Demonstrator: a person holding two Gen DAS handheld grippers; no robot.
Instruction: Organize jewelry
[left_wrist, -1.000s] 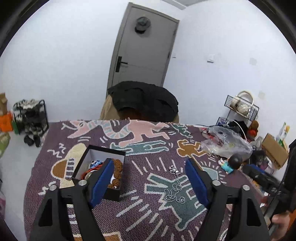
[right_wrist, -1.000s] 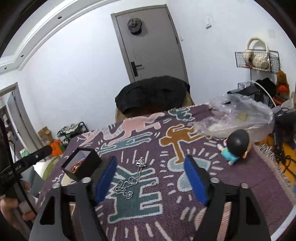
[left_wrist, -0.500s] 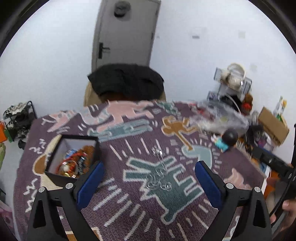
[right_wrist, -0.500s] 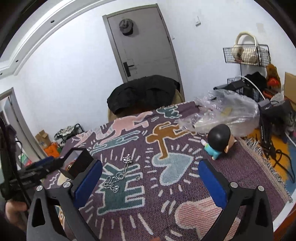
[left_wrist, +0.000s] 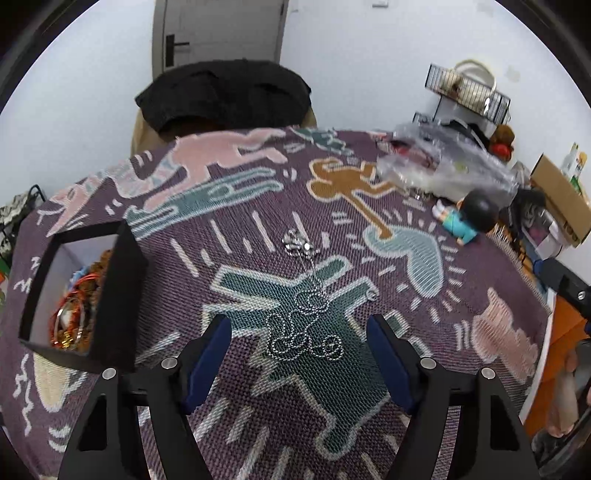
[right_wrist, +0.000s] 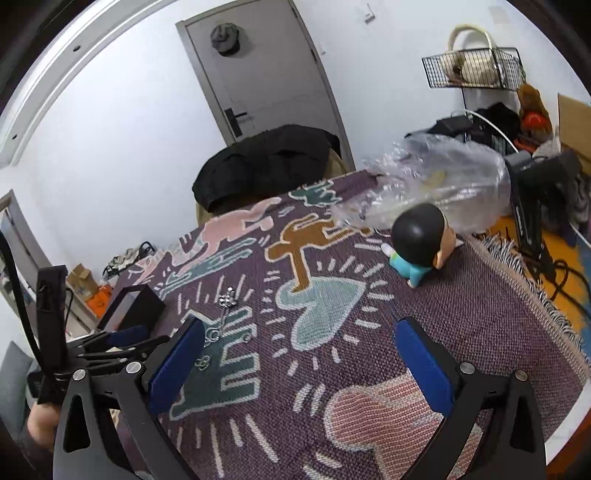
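A silver bead-chain necklace (left_wrist: 306, 321) lies in loops on the patterned blanket (left_wrist: 236, 229), its pendant (left_wrist: 297, 243) at the far end. My left gripper (left_wrist: 297, 332) hangs low over it with its jaws closing. The near loops lie between the blue pads (left_wrist: 210, 354), which do not touch them. A black jewelry box (left_wrist: 125, 266) stands open at the left, holding orange and brown bracelets. In the right wrist view my right gripper (right_wrist: 299, 332) is wide open over bare blanket. The necklace (right_wrist: 221, 317), the box (right_wrist: 144, 299) and the left gripper (right_wrist: 129, 341) sit to its left.
A small big-headed figurine (left_wrist: 469, 218) lies at the right, beside a crumpled clear plastic bag (left_wrist: 443, 166). A chair draped with a black coat (left_wrist: 225, 96) stands behind the table. The fringed blanket edge (right_wrist: 528, 280) and floor clutter are at the right.
My left gripper came forward and down over the necklace, which now lies between its fingertips, and its jaws have narrowed. The right gripper sank a little, with its jaws spread wider.
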